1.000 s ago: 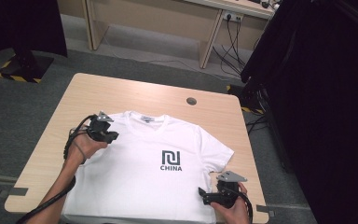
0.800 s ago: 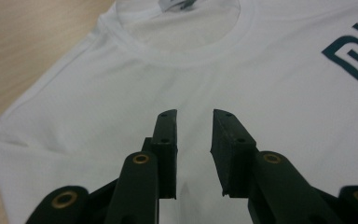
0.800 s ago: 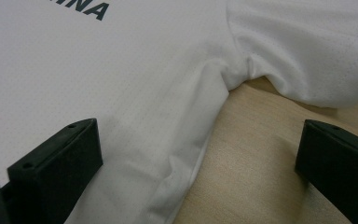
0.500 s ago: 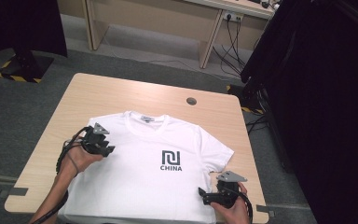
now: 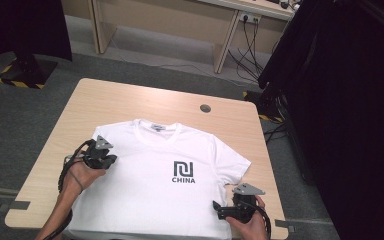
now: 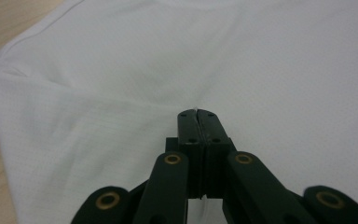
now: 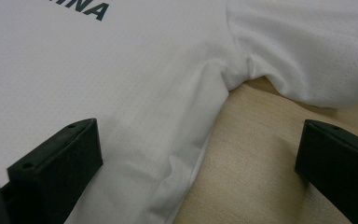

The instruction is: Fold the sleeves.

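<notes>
While the left gripper (image 6: 196,114) pinches T-shirt (image 5: 155,185) fabric, the right gripper (image 7: 200,154) gapes; lone pulling could bunch it.

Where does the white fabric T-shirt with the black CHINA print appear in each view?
High view: white T-shirt, flat, lower centre.
Left gripper view: T-shirt across most of the picture.
Right gripper view: T-shirt left and top, sleeve upper right.
Shared landmark: light wooden table.

White shirt (image 5: 165,185) covers the near table (image 5: 130,100); far strip lies bare save a grommet hole (image 5: 205,108), narrow wood margins flank both sleeves, grippers occupying near corners.
</notes>
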The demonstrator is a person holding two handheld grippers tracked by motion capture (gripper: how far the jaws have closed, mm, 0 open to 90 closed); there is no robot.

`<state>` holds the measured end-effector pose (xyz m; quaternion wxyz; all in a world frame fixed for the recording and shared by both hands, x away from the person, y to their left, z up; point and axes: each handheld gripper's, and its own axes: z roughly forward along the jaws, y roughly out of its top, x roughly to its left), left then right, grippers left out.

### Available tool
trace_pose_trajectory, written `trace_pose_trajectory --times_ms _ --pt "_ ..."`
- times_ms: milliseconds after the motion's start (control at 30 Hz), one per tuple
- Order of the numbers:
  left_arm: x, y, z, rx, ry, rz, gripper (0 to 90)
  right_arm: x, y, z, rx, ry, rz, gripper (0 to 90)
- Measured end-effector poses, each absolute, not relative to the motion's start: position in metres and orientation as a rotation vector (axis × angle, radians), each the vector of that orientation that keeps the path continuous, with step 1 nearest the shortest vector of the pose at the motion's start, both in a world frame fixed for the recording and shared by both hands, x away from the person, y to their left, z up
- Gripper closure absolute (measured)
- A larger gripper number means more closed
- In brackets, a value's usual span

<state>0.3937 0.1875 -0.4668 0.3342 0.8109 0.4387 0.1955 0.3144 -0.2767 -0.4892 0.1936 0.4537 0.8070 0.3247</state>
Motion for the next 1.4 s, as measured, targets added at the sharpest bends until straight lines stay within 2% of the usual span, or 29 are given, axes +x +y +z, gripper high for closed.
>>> trace_pose_trajectory --times_ms 267,867,967,1100,1400 --pt "0.398 0.177 -0.450 2.098 1.089 0.523 88.9 0.314 -0.277 -0.489 1.271 2.264 0.911 0.7" --pt "0.437 0.142 -0.434 2.072 1.070 0.427 86.4 0.314 -0.277 -0.489 1.268 2.265 0.913 0.7" --pt "0.435 0.143 -0.438 2.084 1.078 0.417 78.0 0.314 -0.277 -0.489 1.266 2.265 0.913 0.7" --pt "0.429 0.150 -0.444 2.088 1.088 0.418 62.4 0.314 -0.277 -0.489 1.265 2.266 0.913 0.7" --pt "0.415 0.164 -0.462 2.100 1.093 0.396 49.3 0.314 -0.277 -0.489 1.269 2.264 0.912 0.7"
